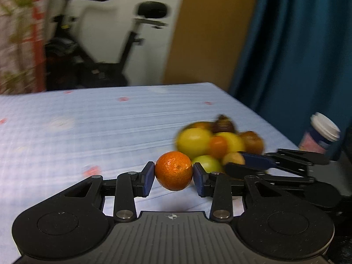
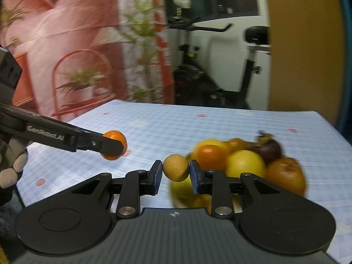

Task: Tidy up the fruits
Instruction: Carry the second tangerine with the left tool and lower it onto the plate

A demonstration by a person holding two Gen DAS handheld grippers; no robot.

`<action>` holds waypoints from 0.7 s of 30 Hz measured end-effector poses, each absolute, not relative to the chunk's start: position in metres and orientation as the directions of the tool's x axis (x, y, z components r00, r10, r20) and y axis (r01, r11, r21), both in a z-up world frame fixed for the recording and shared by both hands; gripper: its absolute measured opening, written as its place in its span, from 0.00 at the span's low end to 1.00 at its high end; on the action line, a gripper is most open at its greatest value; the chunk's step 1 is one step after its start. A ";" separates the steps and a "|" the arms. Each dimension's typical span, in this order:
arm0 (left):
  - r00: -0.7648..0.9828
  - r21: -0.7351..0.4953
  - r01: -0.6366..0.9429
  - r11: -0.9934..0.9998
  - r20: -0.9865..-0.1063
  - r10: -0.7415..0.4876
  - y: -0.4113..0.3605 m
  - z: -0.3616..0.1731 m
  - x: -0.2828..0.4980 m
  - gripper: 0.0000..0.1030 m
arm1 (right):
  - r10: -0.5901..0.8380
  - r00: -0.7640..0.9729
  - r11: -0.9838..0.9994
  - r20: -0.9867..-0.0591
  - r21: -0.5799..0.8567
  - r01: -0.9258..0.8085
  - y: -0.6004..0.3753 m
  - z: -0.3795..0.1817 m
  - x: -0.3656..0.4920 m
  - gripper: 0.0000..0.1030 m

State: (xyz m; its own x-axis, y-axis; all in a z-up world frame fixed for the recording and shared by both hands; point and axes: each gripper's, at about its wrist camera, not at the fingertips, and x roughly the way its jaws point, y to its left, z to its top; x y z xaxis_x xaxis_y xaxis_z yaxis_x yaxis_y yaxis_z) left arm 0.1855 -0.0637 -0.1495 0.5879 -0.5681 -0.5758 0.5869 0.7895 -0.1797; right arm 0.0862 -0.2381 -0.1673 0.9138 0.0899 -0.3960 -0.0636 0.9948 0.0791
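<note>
In the left wrist view my left gripper (image 1: 173,173) is shut on a small orange mandarin (image 1: 173,170), held above the cloth. Behind it to the right lies a blurred pile of fruit (image 1: 216,144): yellow, green, orange and dark brown pieces. The right gripper (image 1: 235,164) shows there from the side, at the pile's near edge. In the right wrist view my right gripper (image 2: 175,172) is shut on a small tan round fruit (image 2: 176,167), just left of the fruit pile (image 2: 246,160). The left gripper (image 2: 113,146) with its mandarin (image 2: 114,137) hangs at the left, a gloved hand (image 2: 11,165) behind it.
A pale blue checked cloth (image 1: 88,127) covers the table, whose far edge and right corner are in sight. A white-lidded container (image 1: 321,134) stands at the right edge. Beyond the table stand an exercise bike (image 2: 220,66), a teal curtain (image 1: 297,44) and a patterned hanging (image 2: 66,44).
</note>
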 end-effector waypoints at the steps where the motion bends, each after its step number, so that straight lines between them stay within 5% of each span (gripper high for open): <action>1: 0.574 -0.174 0.610 0.773 -0.575 -0.583 -0.075 -0.148 0.186 0.39 | 0.068 0.914 0.996 -0.401 0.082 -0.039 -0.244 -0.167 0.083 0.28; 21: 0.506 -0.113 0.723 0.682 -0.586 -0.633 -0.171 -0.158 0.194 0.39 | -0.035 0.919 0.986 -0.393 0.135 0.096 -0.286 -0.176 0.068 0.29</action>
State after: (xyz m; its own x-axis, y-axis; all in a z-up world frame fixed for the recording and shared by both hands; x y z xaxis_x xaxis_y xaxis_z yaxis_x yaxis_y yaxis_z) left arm 0.1938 -0.1705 -0.1582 0.5055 -0.6332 -0.5861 0.7229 0.6816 -0.1128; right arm 0.0683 -0.2859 -0.1765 0.9187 -0.0352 -0.3935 0.0956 0.9862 0.1350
